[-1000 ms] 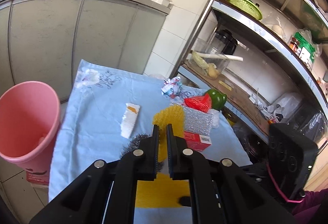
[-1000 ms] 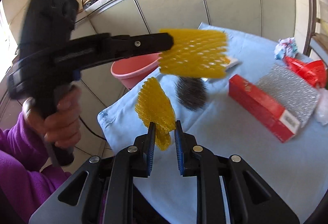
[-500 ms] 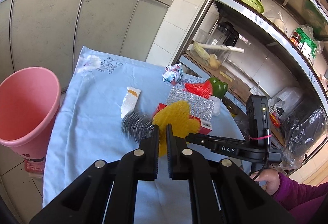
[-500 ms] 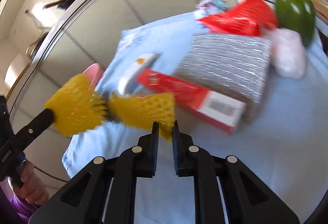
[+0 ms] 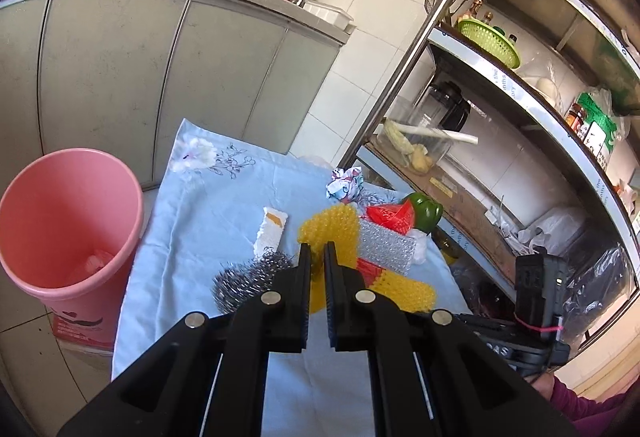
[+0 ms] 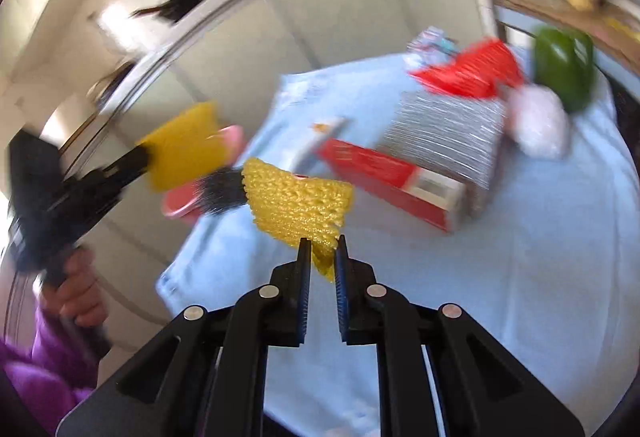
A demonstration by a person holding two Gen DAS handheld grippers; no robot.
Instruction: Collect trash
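Each gripper is shut on its own piece of yellow foam net. My left gripper [image 5: 316, 249] pinches one net [image 5: 330, 229] above the blue-clothed table [image 5: 208, 229]; the right wrist view shows that net [image 6: 184, 153] near the pink bin [image 6: 188, 201]. My right gripper [image 6: 322, 249] pinches the lower corner of the second net [image 6: 296, 201], which hangs over the table's near side; the second net [image 5: 404, 293] also shows right of my left fingers. The pink bin [image 5: 72, 221] stands on the floor left of the table, with something pale inside.
On the cloth lie a steel wool ball [image 5: 248, 281], a white foam strip [image 5: 272, 233], silver bubble wrap [image 5: 386, 249] over a red box [image 6: 384, 181], a red net [image 5: 390, 215], a green pepper [image 5: 426, 211] and a crumpled wrapper [image 5: 345, 183]. Metal shelves [image 5: 500, 85] stand at the right.
My right gripper closed tighter on its net, rolled and swung it across the table's near side. My left gripper carried its net a little sideways and stayed shut.
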